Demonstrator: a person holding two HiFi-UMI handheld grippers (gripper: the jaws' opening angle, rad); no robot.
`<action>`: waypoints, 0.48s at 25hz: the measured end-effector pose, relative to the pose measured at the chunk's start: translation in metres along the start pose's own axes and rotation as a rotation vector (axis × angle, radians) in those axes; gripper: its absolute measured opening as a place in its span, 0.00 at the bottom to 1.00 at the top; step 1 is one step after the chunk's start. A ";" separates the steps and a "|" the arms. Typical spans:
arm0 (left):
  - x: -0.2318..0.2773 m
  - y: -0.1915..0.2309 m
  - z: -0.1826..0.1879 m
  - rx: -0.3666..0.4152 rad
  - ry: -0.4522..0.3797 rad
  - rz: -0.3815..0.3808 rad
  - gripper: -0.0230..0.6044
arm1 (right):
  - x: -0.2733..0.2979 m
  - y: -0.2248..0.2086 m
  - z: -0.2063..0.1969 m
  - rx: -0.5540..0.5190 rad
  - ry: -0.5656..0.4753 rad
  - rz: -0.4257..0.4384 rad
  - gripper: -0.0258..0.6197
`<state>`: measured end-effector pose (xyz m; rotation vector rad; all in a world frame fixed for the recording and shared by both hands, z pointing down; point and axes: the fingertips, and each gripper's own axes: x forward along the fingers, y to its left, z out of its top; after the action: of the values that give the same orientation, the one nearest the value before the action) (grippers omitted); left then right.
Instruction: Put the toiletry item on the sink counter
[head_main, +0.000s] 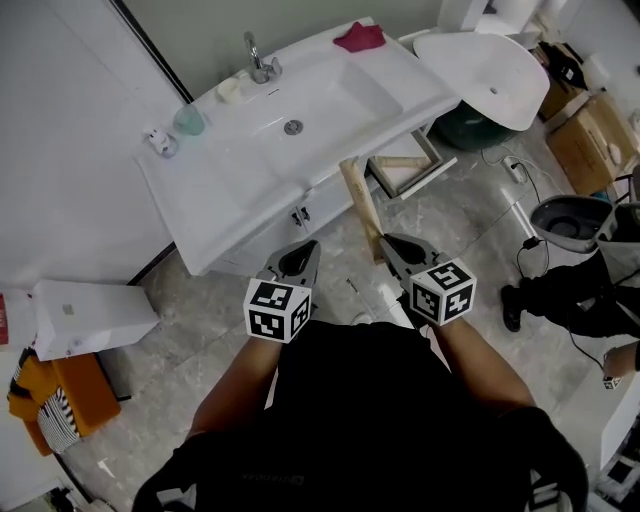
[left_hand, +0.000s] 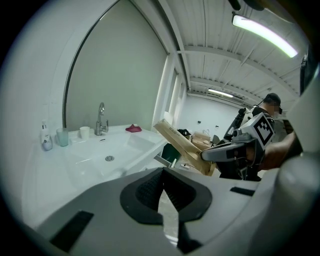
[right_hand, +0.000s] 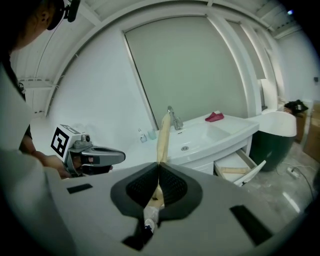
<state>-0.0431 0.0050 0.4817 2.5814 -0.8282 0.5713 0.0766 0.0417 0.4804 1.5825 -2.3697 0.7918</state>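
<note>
The sink counter (head_main: 200, 210) runs along the top left of the head view; at its left end stand 1 small bottle (head_main: 160, 140) and 1 pale green tumbler (head_main: 189, 120), then the faucet (head_main: 260, 60) behind the basin, and a red cloth (head_main: 359, 38) at the far right corner.

Below the counter's front edge, over the floor, the left gripper (head_main: 305, 252) has its jaws closed together; its own view shows nothing between them.

Just beside it, the right gripper (head_main: 392, 243) is clamped on the lower end of the toiletry item, a long tan carton (head_main: 360, 205); the carton sticks out past the jaws, tilted up toward the counter, and its far end lies level with the cabinet front and does not touch the top. Its print is too small to read.

Further right, a cabinet drawer (head_main: 410, 165) hangs open.

Judged from this, the pick-up is done and 1 item is in hand; the carry to the counter, the setting down on a bare stretch and the release are all left to do.
</note>
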 end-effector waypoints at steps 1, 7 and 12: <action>0.006 -0.009 0.000 0.005 0.003 -0.007 0.04 | -0.009 -0.007 -0.003 0.006 -0.002 -0.007 0.05; 0.033 -0.061 0.007 0.058 0.026 -0.068 0.05 | -0.051 -0.041 -0.016 0.053 -0.028 -0.055 0.05; 0.045 -0.085 0.009 0.089 0.055 -0.105 0.05 | -0.073 -0.060 -0.026 0.106 -0.049 -0.093 0.05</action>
<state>0.0454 0.0445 0.4768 2.6576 -0.6584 0.6581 0.1570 0.0962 0.4903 1.7588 -2.3031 0.8821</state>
